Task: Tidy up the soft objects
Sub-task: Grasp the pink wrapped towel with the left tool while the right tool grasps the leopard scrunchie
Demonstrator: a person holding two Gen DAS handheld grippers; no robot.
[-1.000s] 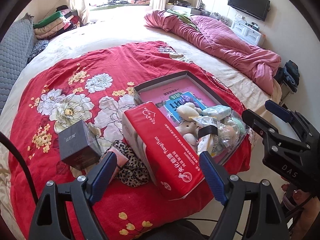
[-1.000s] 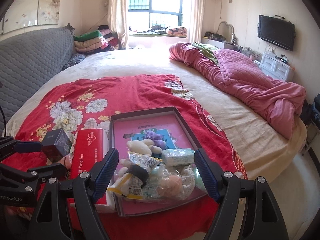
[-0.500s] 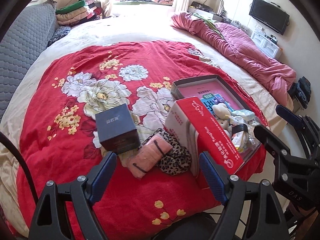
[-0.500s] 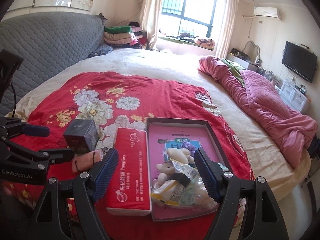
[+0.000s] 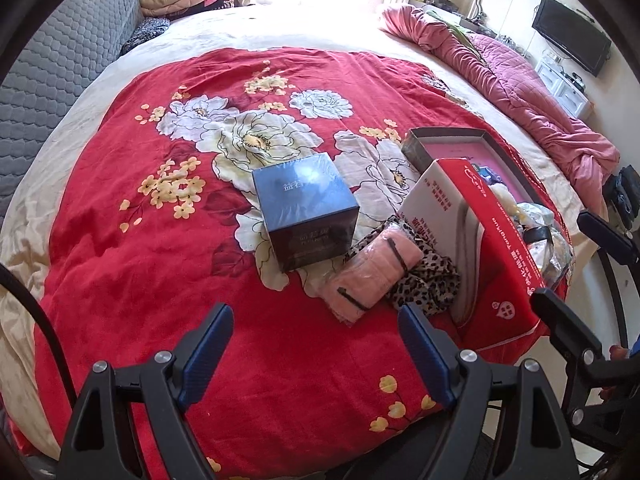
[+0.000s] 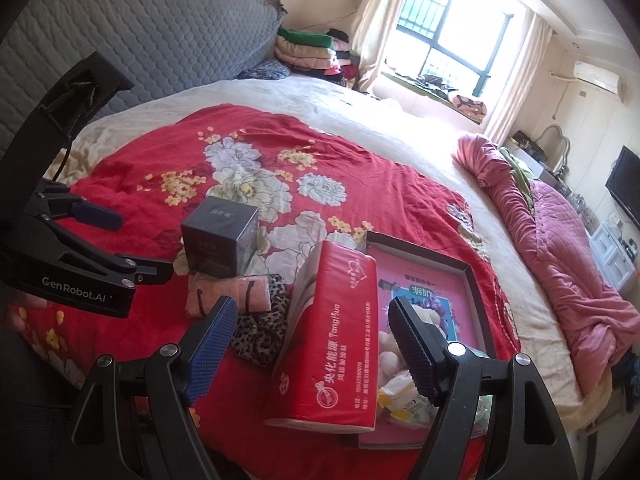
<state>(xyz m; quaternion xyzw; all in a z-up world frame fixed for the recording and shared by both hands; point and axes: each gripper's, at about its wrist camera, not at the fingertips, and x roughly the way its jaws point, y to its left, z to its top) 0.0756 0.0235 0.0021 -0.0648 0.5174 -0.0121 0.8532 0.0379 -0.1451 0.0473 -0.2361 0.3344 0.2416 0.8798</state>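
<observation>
- Two grippers, left gripper [image 5: 316,344] and right gripper [image 6: 314,342], hang wide apart, holding nothing.
- Pink folded cloth [image 5: 370,276] lies on leopard cloth [image 5: 430,286].
- Red "YangHua" tissue pack [image 6: 334,340] leans on a tray [image 6: 474,292].
- Left gripper's side reads "GenRobot.AI".

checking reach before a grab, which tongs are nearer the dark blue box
Left. The left tongs hang open just short of the dark blue box; the right tongs sit over the red tissue pack, farther off.

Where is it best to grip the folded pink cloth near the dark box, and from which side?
Probably across the middle of the folded pink cloth, from above. It lies flat, partly on the leopard-print fabric, and its short width fits open jaws.
</observation>
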